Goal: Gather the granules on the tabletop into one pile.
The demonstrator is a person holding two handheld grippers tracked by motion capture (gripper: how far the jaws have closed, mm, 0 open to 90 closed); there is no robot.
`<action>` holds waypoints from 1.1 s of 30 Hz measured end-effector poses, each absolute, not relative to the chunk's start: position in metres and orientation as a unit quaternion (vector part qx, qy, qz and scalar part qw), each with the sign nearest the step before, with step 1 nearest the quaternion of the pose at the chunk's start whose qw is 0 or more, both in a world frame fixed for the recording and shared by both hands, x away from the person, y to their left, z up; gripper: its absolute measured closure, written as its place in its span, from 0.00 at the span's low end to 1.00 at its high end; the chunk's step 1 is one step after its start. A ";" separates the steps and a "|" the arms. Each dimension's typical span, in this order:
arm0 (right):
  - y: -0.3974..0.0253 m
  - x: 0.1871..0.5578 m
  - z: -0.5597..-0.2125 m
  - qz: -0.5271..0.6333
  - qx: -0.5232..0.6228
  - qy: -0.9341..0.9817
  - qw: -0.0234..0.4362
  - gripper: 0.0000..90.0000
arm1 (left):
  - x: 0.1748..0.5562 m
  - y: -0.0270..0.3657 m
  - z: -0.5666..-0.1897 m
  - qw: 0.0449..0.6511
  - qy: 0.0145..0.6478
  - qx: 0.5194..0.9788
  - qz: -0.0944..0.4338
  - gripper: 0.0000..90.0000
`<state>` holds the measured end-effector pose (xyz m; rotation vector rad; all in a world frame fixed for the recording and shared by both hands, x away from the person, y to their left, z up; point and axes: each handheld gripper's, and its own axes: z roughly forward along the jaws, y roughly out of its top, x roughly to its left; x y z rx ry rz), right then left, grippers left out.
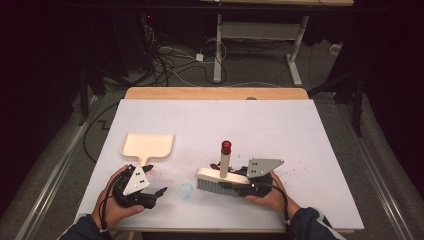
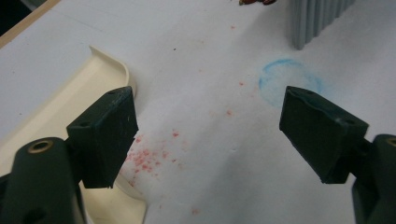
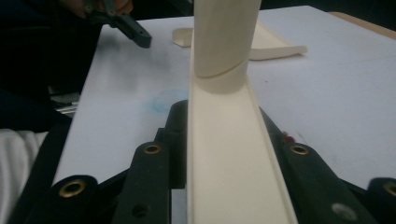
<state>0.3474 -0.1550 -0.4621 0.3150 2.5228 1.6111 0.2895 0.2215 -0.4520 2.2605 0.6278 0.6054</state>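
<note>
A cream dustpan (image 1: 148, 145) lies flat at the left of the white table, handle toward me. My left gripper (image 1: 159, 192) sits just below that handle, pointing right. Its jaws stand open (image 2: 210, 126) over scattered red crumbs (image 2: 145, 159), with the dustpan's edge (image 2: 60, 105) beside the left jaw. My right gripper (image 1: 246, 186) is shut on the cream back of a hand brush (image 1: 220, 176) with grey bristles (image 1: 215, 185) and an upright red-capped handle (image 1: 226, 150). The brush back (image 3: 229, 158) runs between those jaws toward the handle (image 3: 224, 37).
A faint blue circle (image 1: 186, 190) is drawn on the table between the two grippers. Red crumbs (image 1: 155, 171) are sprinkled near the dustpan handle and thinly further right. Past the table's wooden far edge (image 1: 215, 93) are cables and a desk frame on the floor.
</note>
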 end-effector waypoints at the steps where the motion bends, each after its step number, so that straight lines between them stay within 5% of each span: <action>1: -0.157 0.352 -0.462 0.535 0.106 0.835 0.066 0.75 | 0.290 0.221 -0.452 0.351 0.242 0.874 0.234 0.20; 13: -0.158 0.367 -0.457 0.554 0.108 0.824 0.055 0.75 | 0.290 0.220 -0.453 0.351 0.241 0.874 0.232 0.20; 33: -0.214 0.321 -0.407 0.514 0.165 0.835 0.108 0.75 | 0.287 0.221 -0.451 0.352 0.240 0.873 0.236 0.20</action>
